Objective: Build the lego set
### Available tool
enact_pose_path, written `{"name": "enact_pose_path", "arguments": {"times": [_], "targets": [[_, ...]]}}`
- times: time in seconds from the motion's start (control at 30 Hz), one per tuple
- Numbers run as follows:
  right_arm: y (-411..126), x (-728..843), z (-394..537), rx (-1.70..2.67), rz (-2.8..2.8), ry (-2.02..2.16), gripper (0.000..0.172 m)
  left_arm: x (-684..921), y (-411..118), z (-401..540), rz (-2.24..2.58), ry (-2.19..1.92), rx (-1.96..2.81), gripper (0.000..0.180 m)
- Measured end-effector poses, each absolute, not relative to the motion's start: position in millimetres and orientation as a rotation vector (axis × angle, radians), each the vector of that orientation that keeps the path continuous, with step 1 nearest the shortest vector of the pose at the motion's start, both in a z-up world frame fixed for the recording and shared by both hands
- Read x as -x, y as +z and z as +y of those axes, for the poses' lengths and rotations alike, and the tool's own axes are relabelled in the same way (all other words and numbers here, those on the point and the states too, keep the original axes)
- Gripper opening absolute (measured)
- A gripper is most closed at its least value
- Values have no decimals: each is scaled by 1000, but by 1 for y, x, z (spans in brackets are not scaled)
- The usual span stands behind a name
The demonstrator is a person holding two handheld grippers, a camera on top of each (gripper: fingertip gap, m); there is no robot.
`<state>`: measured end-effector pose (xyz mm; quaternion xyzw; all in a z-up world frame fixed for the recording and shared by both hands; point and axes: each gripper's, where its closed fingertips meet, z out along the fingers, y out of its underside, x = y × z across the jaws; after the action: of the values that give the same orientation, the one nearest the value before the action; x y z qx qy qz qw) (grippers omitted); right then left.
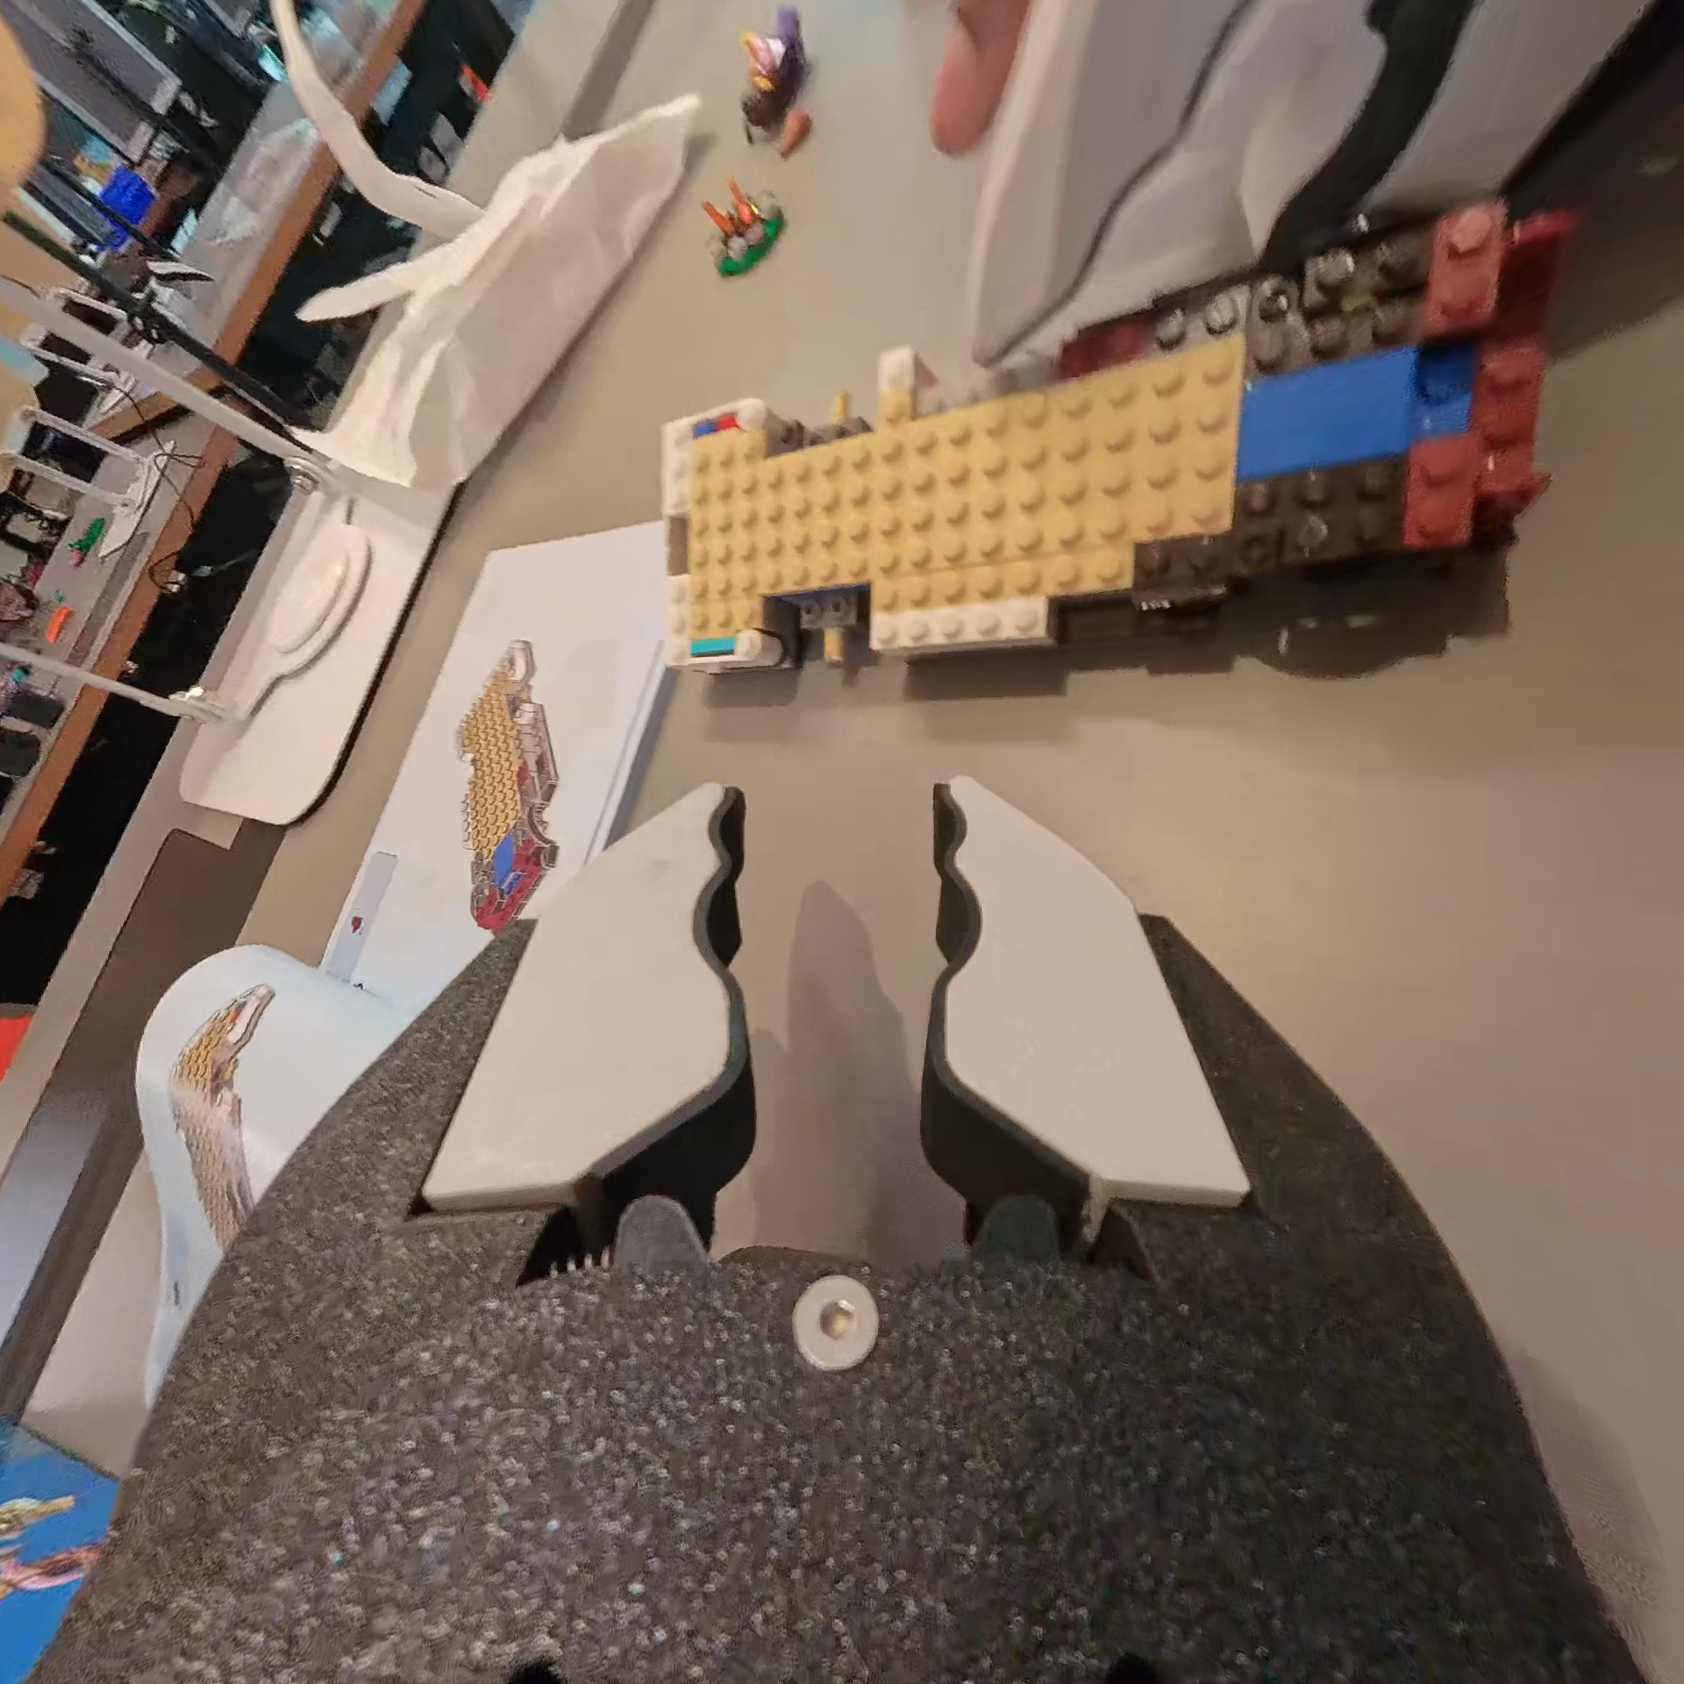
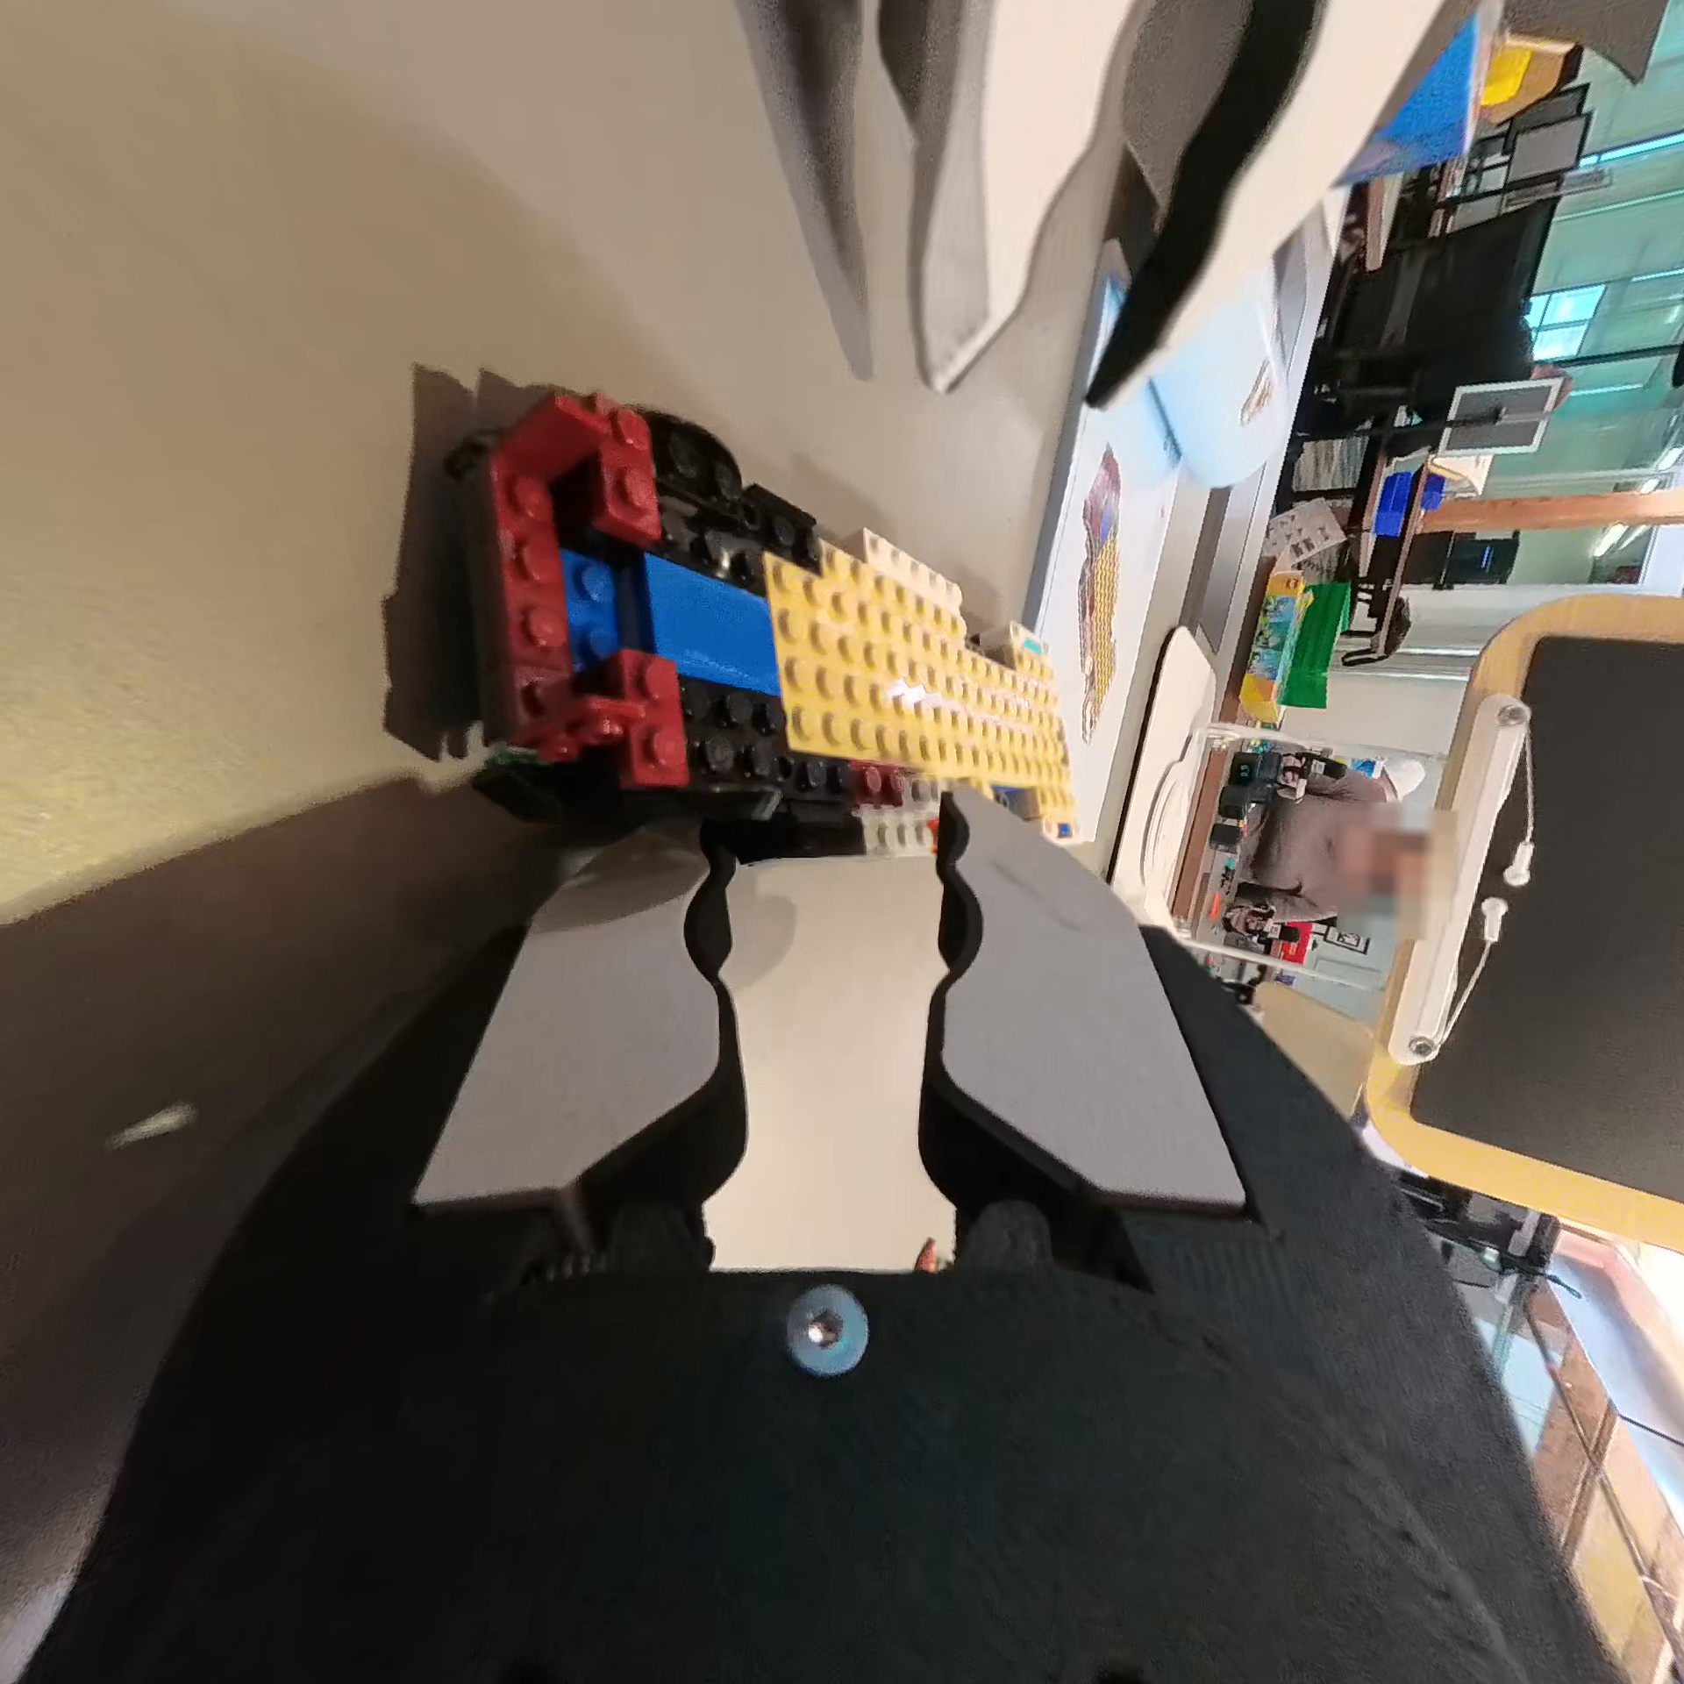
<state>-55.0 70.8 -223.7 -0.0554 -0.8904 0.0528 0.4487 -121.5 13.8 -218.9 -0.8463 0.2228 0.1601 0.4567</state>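
A grey table (image 1: 1185, 820) is carrying a long brick-built model (image 1: 957, 492) beside an open instruction booklet (image 1: 547, 729). The left gripper (image 1: 838, 820) is hovering near it, jaws released and bare; the right gripper (image 2: 829, 838) is spreading its jaws at the model's side, seemingly not gripping.

A workshop or lab-like workroom: beyond the grey table (image 1: 1185, 820), to the left tool's far left, stand shelves (image 1: 82, 510) with blue bins (image 1: 123, 196); a person (image 2: 1312, 857) sits at cluttered desks.
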Motion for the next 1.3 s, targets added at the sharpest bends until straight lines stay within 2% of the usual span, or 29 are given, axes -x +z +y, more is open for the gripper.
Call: {"name": "enact_pose_path", "arguments": {"times": [0.17, 0.77, 0.93, 1.17, 1.3], "targets": [[-224, 57, 85, 176, -2206, 54, 43, 118, -223, 26, 575, 454, 2097, 33], [-222, 57, 98, 277, -2203, 16, 47, 110, -225, 54, 590, 445, 2097, 28], [-224, 50, 112, 330, -2238, -110, 45, 108, -230, 53, 573, 361, 2156, 18], [-227, 40, 126, 418, -2298, -249, 41, 93, -234, 73, 552, 227, 2230, 21], [-225, 35, 139, 435, -2305, -349, 46, 83, -236, 85, 641, 241, 2236, 23]]}}
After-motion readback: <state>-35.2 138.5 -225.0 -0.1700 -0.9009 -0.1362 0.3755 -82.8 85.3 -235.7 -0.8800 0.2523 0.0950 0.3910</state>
